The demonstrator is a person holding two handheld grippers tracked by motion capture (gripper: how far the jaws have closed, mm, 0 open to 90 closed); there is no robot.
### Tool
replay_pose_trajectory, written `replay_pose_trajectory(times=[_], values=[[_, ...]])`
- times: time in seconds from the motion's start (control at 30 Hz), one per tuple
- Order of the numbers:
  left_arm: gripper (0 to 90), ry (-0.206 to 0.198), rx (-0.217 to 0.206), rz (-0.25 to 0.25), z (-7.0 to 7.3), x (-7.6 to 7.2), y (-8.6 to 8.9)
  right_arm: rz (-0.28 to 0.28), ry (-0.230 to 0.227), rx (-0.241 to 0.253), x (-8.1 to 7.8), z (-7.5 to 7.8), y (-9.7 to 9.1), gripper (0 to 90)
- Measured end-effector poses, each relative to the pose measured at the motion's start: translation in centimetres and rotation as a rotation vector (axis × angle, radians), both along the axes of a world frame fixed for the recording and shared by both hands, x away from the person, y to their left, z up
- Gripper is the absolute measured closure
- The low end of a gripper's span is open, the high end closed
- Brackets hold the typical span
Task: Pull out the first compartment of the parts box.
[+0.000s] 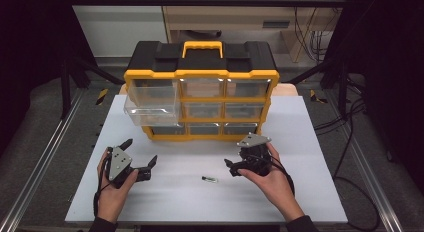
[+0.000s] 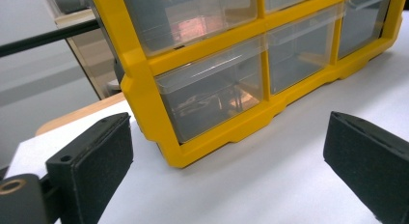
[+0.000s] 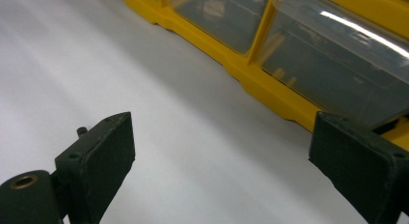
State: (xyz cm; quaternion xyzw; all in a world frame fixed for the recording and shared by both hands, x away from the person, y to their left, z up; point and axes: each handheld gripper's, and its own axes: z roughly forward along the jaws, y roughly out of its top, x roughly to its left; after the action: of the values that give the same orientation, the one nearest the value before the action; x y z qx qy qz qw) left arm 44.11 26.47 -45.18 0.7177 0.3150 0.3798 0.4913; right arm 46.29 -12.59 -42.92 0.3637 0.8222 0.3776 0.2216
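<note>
L gripper point(image 1: 141, 154) & R gripper point(image 1: 235, 168), jaws spread wide, nothing held, are seen lower frame. Small green-black cylinder part point(image 1: 209, 179) lies btwn them, lower centre; yellow-black plastic drawer organiser point(image 1: 201, 92) is set upper centre.

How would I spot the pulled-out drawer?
Find the yellow and black organizer at the far middle of the white table. Look at its left column, top row: that clear drawer juts forward over the table, while the other drawers sit flush in the frame.
</note>
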Motion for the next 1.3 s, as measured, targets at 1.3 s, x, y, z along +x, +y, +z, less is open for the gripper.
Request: replay_pose_trajectory(times=[1.3], values=[[2.9,0.022,-0.098,-0.018,-0.3,0.4,0.9,0.148,0.077,-0.081,0.5,-1.5,5.5,14.1]])
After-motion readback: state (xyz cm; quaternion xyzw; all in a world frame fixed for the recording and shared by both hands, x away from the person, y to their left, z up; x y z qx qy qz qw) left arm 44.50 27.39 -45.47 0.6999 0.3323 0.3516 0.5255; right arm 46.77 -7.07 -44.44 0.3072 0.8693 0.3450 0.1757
